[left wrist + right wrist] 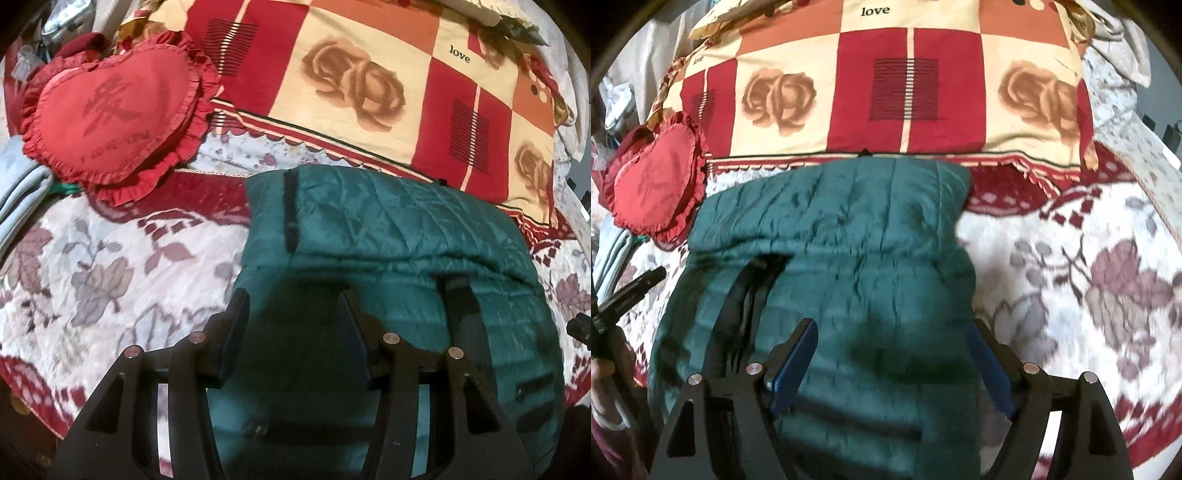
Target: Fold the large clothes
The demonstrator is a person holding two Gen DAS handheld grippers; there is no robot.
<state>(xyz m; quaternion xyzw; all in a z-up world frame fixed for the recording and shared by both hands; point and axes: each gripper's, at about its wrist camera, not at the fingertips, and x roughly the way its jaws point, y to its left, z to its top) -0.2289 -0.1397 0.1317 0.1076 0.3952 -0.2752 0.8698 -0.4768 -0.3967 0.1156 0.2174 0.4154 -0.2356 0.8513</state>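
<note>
Both your left gripper (293,310) and right gripper (894,339) hang released above the green jacket (849,221); the slick fold beyond the jaws may spring open.

Looking steeply down and forward from just above, close over a folded teal quilted jacket (388,236) on a flowered white-and-maroon bedspread (103,266). Left wrist view set toward its left edge, right wrist view toward its right. Shared: jacket, red frilled heart cushion (653,184), checked rose-print quilt (886,85).

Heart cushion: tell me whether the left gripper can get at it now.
Probably yes. The heart cushion lies uncovered on the bed, up-left of the open, empty left gripper; only bare blanket lies between.
</note>
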